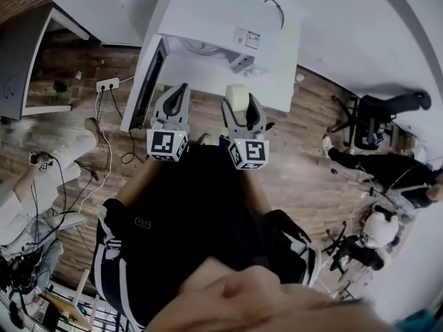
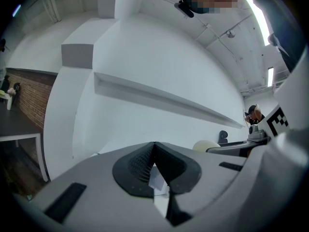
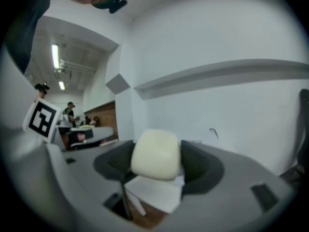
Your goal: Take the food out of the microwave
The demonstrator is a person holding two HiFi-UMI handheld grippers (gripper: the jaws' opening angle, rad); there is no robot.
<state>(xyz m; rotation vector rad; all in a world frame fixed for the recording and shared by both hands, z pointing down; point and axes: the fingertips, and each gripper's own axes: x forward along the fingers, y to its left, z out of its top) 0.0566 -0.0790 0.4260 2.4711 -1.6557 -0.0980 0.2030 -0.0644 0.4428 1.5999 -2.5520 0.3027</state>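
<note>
Clamping a pale cream food block (image 3: 155, 154) between its 2 jaws, the right gripper (image 3: 157, 154) holds it with both dark pads pressed on its sides. In the head view the food block (image 1: 237, 97) sits at the right gripper (image 1: 239, 108) tip, outside the white microwave (image 1: 221, 19) and just in front of its opening. The left gripper (image 2: 154, 164) has its jaws together with nothing between them. It hangs just beside the right one, left gripper (image 1: 176, 101) near the open dark microwave door (image 1: 142, 81). Below is a wood floor (image 1: 304, 158). A seated person (image 1: 28, 185) is at far left, well apart.
</note>
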